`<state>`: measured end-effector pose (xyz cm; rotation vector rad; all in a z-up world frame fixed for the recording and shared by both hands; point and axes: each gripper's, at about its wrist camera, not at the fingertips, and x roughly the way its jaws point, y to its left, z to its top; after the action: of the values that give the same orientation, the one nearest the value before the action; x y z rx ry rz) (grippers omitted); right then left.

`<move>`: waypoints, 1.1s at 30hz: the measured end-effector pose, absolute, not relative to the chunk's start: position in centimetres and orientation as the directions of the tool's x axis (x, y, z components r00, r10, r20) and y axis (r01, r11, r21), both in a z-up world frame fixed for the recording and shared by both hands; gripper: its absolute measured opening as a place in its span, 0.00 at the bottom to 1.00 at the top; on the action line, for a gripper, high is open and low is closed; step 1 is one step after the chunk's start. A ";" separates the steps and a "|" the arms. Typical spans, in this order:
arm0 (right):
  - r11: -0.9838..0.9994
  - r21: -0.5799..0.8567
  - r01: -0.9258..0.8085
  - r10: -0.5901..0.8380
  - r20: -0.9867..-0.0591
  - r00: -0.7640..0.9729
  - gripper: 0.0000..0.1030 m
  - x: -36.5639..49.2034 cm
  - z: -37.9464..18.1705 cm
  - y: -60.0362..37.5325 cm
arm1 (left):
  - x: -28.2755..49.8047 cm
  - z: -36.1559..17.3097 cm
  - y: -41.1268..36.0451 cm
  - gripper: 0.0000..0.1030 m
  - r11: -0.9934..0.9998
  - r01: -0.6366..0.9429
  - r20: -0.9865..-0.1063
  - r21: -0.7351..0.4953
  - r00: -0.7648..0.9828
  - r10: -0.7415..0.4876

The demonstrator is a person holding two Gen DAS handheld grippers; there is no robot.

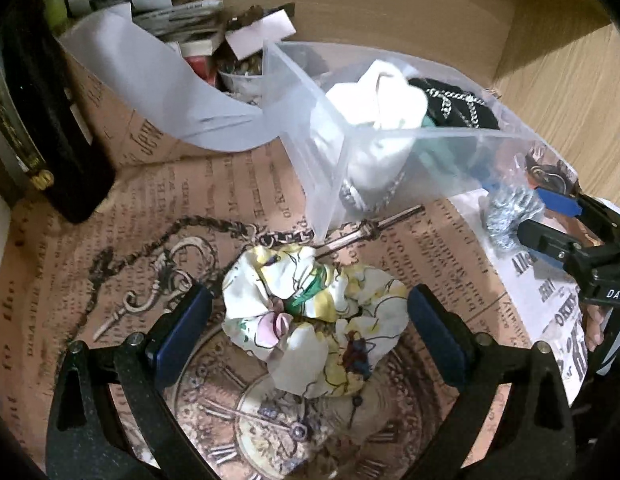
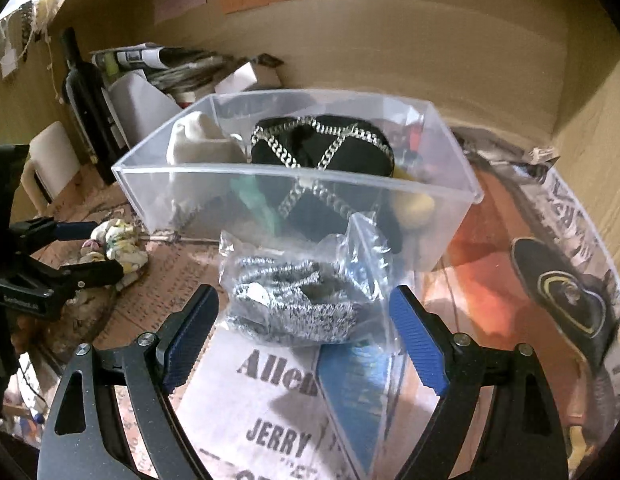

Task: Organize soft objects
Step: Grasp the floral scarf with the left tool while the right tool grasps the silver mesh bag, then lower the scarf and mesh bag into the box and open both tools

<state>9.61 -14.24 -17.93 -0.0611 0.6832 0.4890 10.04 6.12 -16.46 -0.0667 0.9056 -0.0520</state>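
A floral fabric scrunchie (image 1: 315, 316) lies on the newspaper-print table cover, between the open fingers of my left gripper (image 1: 310, 320); it also shows in the right wrist view (image 2: 118, 250). A grey knitted item in a clear plastic bag (image 2: 298, 296) lies between the open fingers of my right gripper (image 2: 306, 336); it shows in the left wrist view too (image 1: 509, 212). A clear plastic bin (image 2: 294, 170) behind both holds a white cloth (image 1: 377, 108), a black item with silver chains (image 2: 321, 148) and other soft things.
A cardboard wall (image 2: 429, 48) closes the back. A cardboard box (image 1: 122, 120) of papers and a dark bottle (image 2: 84, 92) stand at the left. A chain with a metal bar (image 1: 373, 230) lies beside the scrunchie. A dark patch (image 2: 565, 300) lies right.
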 end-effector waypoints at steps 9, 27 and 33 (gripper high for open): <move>0.881 0.122 -0.457 0.421 -0.643 0.639 0.41 9.9 -18.6 -14.3 | 10.1 -16.6 6.1 0.67 0.996 0.034 -0.773 -0.088 0.627 -0.090; 0.884 0.121 -0.451 0.448 -0.496 0.744 0.37 5.3 -13.8 -16.1 | 5.7 -12.0 5.8 0.39 0.994 0.054 -0.687 -0.098 0.718 -0.107; 0.888 0.118 -0.444 0.450 -0.420 0.788 0.37 4.8 -11.5 -16.7 | 5.1 -8.4 5.4 0.39 0.993 0.082 -0.609 -0.087 0.785 -0.119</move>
<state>4.84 -16.68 -11.53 0.0132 0.4556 0.4814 5.12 5.36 -8.37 -0.0567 0.6601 -0.1085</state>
